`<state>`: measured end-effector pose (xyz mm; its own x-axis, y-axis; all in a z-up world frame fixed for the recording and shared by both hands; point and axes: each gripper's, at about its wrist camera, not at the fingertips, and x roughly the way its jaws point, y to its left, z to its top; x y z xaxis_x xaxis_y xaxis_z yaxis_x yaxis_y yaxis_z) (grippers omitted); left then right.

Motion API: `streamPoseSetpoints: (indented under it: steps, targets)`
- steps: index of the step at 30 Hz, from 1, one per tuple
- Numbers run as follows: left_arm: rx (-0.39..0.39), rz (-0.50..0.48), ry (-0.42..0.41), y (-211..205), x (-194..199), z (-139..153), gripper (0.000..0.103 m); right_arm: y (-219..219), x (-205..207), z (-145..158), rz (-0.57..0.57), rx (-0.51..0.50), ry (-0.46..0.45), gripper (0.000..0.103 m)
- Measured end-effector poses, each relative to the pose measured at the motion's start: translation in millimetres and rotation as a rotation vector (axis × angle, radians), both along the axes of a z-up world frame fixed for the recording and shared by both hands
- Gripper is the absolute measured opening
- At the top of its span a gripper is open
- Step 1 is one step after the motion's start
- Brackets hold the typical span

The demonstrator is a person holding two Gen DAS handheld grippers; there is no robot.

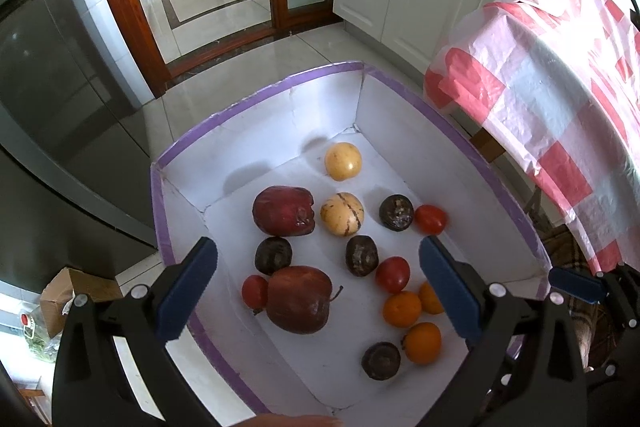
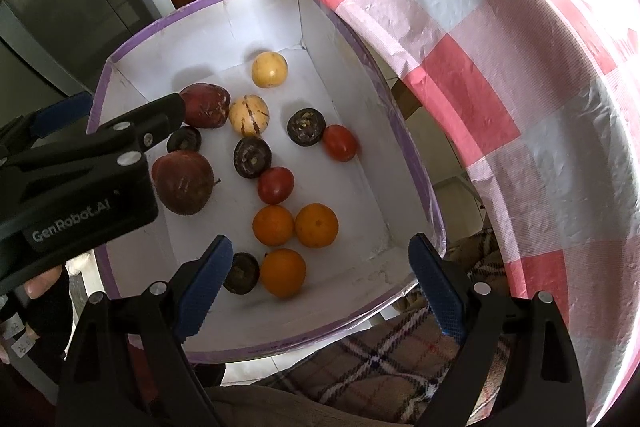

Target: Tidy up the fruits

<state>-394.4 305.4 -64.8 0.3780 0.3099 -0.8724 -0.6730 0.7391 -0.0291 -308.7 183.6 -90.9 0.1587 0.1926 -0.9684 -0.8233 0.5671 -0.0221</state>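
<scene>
The left hand-held gripper (image 1: 318,291) hangs over a white box (image 1: 256,95) with a purple-taped rim, its 2 blue-padded fingers spread wide and holding nothing. All the fruit lies loose on the box floor. Directly between its fingers sits 1 large dark red apple (image 1: 299,299), with a small tomato (image 1: 254,291) touching the apple's left side and another tomato (image 1: 393,274) nearer the right finger. Ahead of the fingers lie a 2nd red apple (image 1: 283,210), a striped pale melon (image 1: 342,214) just beside it, and a plain yellow fruit (image 1: 343,161) farther ahead. 4 dark purple fruits (image 1: 361,255) are scattered among them; they may be mangosteens, though the fisheye view is too soft to be sure. Close to the right finger cluster 3 oranges (image 1: 402,308), and a 3rd tomato (image 1: 430,219) lies ahead of that finger. The right hand-held gripper (image 2: 320,287) is likewise released and empty, poised above the near end of the box, with an orange (image 2: 283,271) almost between its fingers and 2 more just ahead. To its left the other gripper's black body reaches across the box. To its right a red-and-white checked cloth (image 2: 500,67) drapes over a desk beside the box.
</scene>
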Motion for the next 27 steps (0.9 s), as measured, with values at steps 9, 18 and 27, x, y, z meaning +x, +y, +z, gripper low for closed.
streamPoseSetpoints:
  steps: [9, 18, 27]
  targets:
    - [0.0, 0.0, 0.001, -3.0, 0.5, -0.9, 0.101, 0.8, 0.5, -2.0, -0.001, -0.008, 0.003, 0.087]
    - [-0.001, 0.0, 0.004, -1.3, 0.3, -3.5, 0.101, 0.6, 0.5, -2.7, 0.0, -0.011, 0.005, 0.087]
    - [-0.01, 0.009, 0.013, 6.8, -1.3, -6.4, 0.101, 0.1, 0.3, -6.6, -0.003, -0.015, 0.015, 0.087]
